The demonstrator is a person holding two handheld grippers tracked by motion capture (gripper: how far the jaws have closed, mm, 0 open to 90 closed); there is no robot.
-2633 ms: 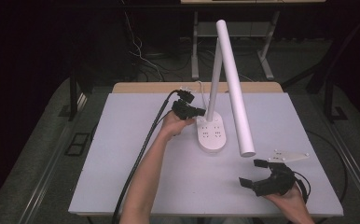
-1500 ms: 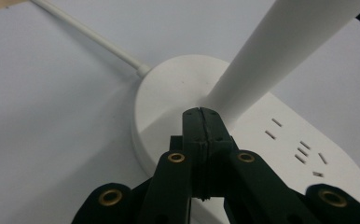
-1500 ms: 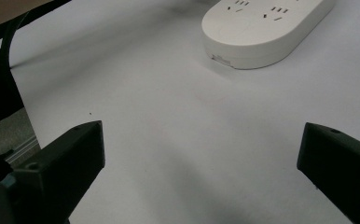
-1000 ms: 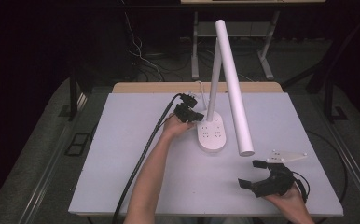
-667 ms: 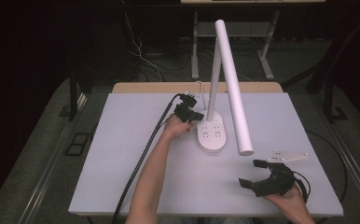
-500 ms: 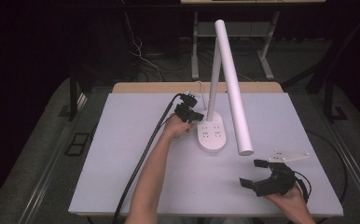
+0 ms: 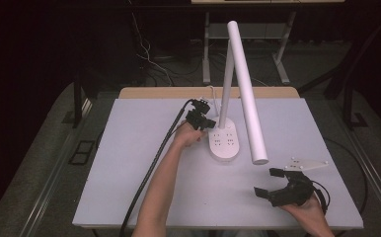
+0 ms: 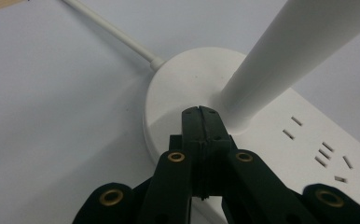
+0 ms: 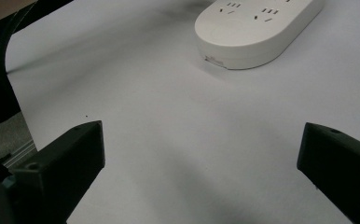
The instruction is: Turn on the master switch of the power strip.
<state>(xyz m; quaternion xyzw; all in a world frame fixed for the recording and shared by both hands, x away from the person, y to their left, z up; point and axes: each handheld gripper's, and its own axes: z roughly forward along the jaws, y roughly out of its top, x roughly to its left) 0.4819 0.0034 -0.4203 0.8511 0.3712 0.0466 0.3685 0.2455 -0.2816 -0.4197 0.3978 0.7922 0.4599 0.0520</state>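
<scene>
Nothing's changed lately: your left claw stays closed, tips pressing the desk lamp's base, probably its switch. Right claw waits open, near-right on the worktop.

In the high view the left forearm rises from the bottom centre of the frame toward the middle, its hand carrying the left tool, whose jaws are pressed together with nothing between them. At the lower right, the right hand holds the right tool low, jaws spread wide and pointing toward the frame's left.
</scene>
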